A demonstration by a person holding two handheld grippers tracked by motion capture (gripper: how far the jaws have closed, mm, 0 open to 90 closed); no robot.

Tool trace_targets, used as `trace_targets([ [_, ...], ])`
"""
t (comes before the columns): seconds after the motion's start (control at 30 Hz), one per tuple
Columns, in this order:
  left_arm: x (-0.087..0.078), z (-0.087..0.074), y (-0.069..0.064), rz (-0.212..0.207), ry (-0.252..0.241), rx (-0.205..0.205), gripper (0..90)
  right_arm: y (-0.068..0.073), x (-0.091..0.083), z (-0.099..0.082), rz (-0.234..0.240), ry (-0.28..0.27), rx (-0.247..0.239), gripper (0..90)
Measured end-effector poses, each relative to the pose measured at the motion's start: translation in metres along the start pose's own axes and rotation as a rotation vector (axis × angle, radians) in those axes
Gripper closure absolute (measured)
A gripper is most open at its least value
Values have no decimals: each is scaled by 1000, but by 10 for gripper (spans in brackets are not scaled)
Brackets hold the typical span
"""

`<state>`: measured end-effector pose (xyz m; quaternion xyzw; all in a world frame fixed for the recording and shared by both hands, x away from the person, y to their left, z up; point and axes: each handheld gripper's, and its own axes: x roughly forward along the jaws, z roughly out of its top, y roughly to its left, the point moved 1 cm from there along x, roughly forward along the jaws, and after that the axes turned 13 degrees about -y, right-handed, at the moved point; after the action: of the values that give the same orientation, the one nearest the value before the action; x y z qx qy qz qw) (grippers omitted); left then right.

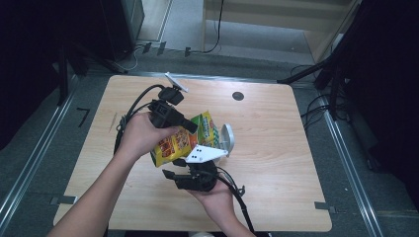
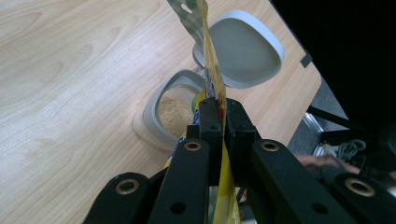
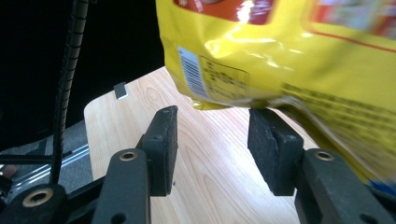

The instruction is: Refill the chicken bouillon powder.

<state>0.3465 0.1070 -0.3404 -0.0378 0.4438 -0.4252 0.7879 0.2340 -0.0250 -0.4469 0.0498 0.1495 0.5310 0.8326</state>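
Left gripper [image 2: 219,109] clamped on the yellow snack bag [image 1: 180,140], tilted over the open container [image 2: 173,114] at table centre. Right gripper [image 3: 212,140] apart, empty, at six o'clock: support the bag's bottom, tip gently.

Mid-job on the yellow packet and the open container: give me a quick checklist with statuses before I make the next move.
1. Left gripper clamped on the yellow packet: ok, jaws shut on the packet's thin edge.
2. Right gripper holding the packet: not ok, its jaws stand open with the packet's bottom corner just above them.
3. Container open: ok, tan powder shows inside.
4. Lid out of the way: ok, it lies on the table beside the container.
5. Packet over the container mouth: ok in the left gripper view, it hangs directly in line.
6. Packet torn open: cannot tell.
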Motion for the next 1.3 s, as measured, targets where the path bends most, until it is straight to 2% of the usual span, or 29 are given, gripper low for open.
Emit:
trace_targets([
  [0.17,-1,-5,1,-14,-24,-6,888,-5,-11,0,-17,12,-19,538],
  [0.27,-4,-8,1,-16,-27,10,888,-8,-16,0,-22,9,-15,540],
  [0.47,-8,-14,3,-25,-27,14,887,-15,-29,-3,-37,26,-15,548],
  [0.6,-10,-19,5,-31,-33,15,885,-22,-38,-5,-57,16,-3,553],
  [1.0,-16,-33,9,-54,-54,58,886,-35,-44,-9,-140,34,-14,684],
  [1.3,-20,-43,13,-74,-62,72,892,-43,-47,-10,-160,42,11,705],
])
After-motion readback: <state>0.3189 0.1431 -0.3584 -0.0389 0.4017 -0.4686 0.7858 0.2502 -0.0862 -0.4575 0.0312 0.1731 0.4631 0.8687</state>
